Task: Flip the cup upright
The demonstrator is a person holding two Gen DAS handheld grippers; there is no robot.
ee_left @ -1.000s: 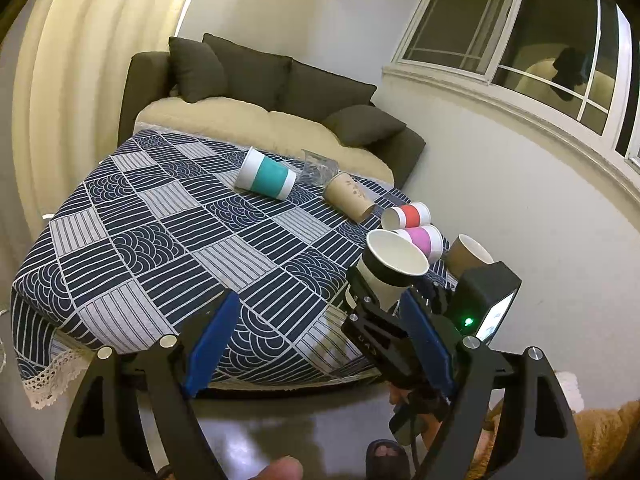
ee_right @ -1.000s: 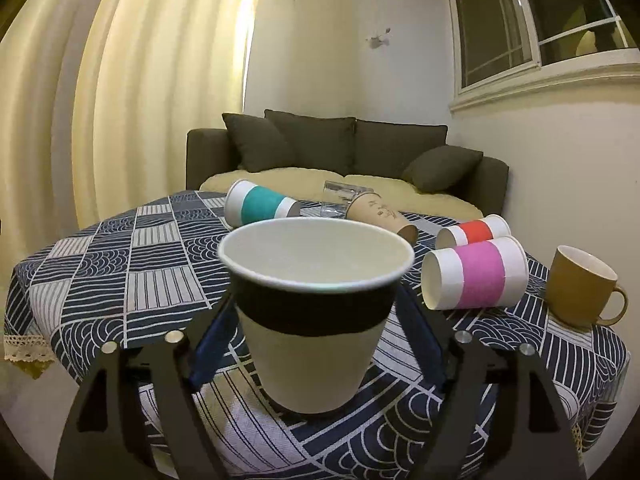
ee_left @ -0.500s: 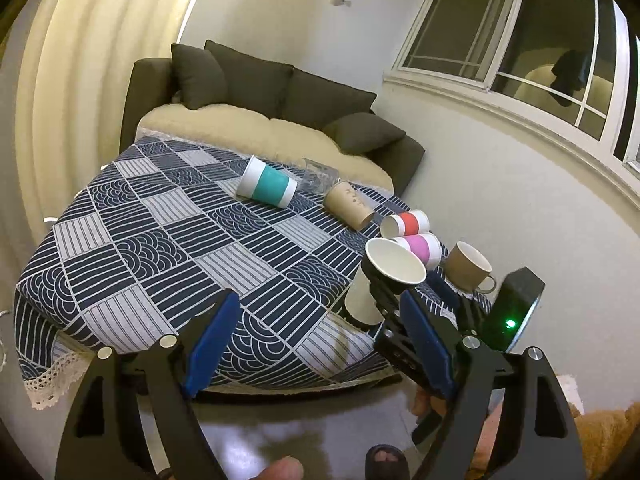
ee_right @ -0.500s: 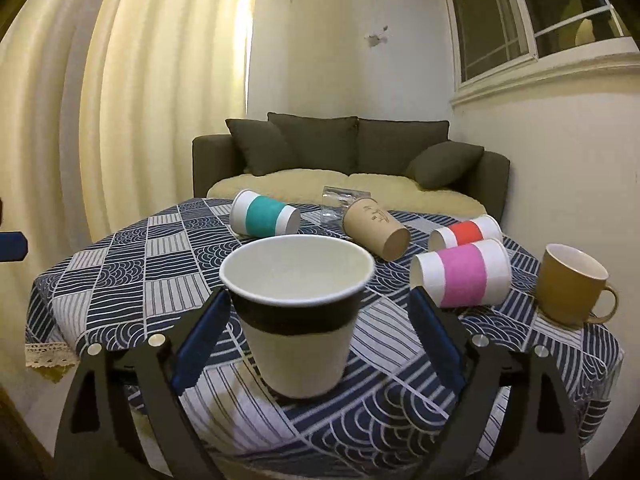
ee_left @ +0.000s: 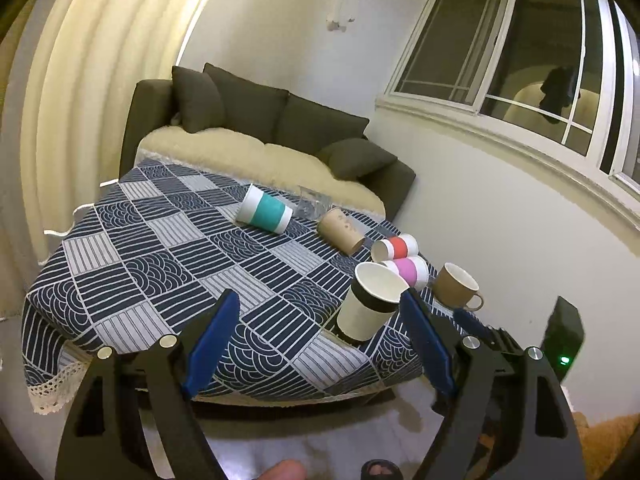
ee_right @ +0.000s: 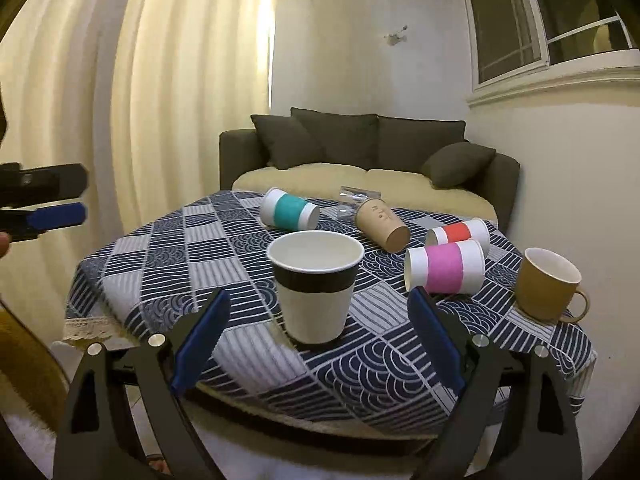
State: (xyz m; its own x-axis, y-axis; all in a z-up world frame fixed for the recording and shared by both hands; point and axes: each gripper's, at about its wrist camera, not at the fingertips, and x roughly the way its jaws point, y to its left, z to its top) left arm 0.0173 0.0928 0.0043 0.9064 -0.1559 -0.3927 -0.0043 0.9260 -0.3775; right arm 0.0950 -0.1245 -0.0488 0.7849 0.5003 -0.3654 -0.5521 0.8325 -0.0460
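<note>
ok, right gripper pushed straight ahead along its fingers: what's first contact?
Most likely the upright black-banded cup. It stands centred ahead of the open right gripper, so it would pass between the fingers and meet the cup before the teal cup behind it.

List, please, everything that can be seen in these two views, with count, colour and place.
Black-banded cup: 1, white, upright near table's front edge.
Lying paper cups: 4; teal, brown, red, pink.
Mug: 1, tan, upright, table's right edge.
Clear glass: 1, behind brown cup.
Tablecloth: 1, navy-white.
Sofa: 1, dark, behind table.
Window: 1, right wall.
Left gripper: open.
Right gripper: open, empty.
</note>
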